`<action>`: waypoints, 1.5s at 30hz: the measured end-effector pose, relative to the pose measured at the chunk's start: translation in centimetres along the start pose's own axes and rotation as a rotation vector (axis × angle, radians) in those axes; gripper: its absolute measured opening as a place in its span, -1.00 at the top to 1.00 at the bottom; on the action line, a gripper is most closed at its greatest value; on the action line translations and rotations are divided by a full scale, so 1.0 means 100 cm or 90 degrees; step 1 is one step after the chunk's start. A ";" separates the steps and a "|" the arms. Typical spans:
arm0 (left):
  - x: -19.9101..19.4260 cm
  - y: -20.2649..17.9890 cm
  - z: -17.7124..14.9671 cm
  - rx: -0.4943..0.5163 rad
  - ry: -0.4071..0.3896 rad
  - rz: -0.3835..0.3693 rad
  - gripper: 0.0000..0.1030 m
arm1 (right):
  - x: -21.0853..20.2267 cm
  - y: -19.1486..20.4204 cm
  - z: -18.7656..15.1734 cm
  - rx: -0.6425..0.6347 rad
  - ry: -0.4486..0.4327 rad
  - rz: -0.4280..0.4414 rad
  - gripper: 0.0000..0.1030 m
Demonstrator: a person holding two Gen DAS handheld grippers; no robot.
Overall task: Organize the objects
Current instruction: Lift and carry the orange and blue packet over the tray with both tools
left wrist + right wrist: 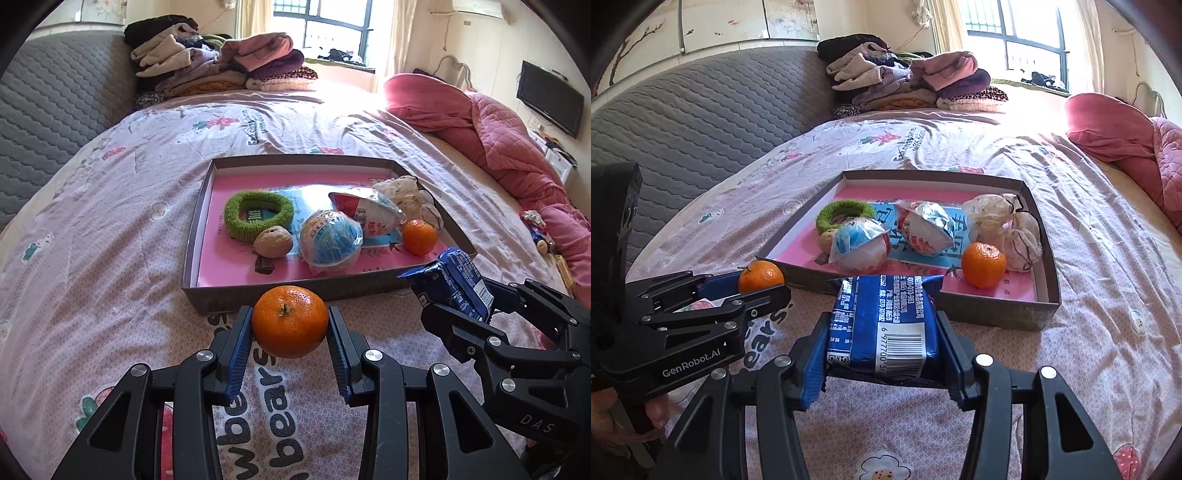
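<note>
Orange and round, a mandarin (290,320) sits pinched between the pads of the left gripper (290,332), lifted above the bed (110,258) just in front of the near wall of the shallow cardboard box (295,291). The right gripper (882,339) is closed on a blue snack packet (884,325), also held in the air close to the near wall of the box, toward its right corner.

Inside the box several things already lie: a green fluffy ring (258,216) at the back left, a walnut (273,242) in front of it, two wrapped round snacks (330,242) in the middle, a second mandarin (419,237) near the right wall, and a crumpled pale bag (406,199) behind that fruit.

So I judge the task is mostly done: six things are in the box and two are in the grippers, not yet inside. What remains, as I see it, is to carry both over the near wall and set them down in the free pink places. Beside the box I see no other loose small things on the bed.
</note>
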State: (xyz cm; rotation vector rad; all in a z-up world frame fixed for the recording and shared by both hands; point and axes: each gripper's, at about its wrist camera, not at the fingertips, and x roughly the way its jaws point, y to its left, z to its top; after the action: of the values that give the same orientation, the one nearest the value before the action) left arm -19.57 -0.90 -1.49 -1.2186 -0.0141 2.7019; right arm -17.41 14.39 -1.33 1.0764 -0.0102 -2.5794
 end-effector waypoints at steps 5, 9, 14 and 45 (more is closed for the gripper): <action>-0.020 -0.004 0.005 0.006 -0.025 -0.007 0.22 | -0.016 0.004 0.009 -0.006 -0.026 0.002 -0.02; -0.032 -0.004 0.012 0.011 -0.042 -0.003 0.22 | -0.028 0.005 0.018 -0.015 -0.047 -0.005 -0.02; -0.038 -0.002 0.024 0.021 -0.055 0.009 0.22 | -0.038 -0.001 0.034 -0.021 -0.068 -0.017 -0.02; 0.003 0.020 0.096 0.036 -0.101 0.031 0.22 | -0.027 -0.055 0.093 0.000 -0.133 -0.068 -0.03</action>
State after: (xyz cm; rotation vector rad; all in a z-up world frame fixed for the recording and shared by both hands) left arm -27.21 -2.20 4.52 -0.9984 0.0723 2.8138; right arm -23.77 19.25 6.38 0.8235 -0.0029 -2.7764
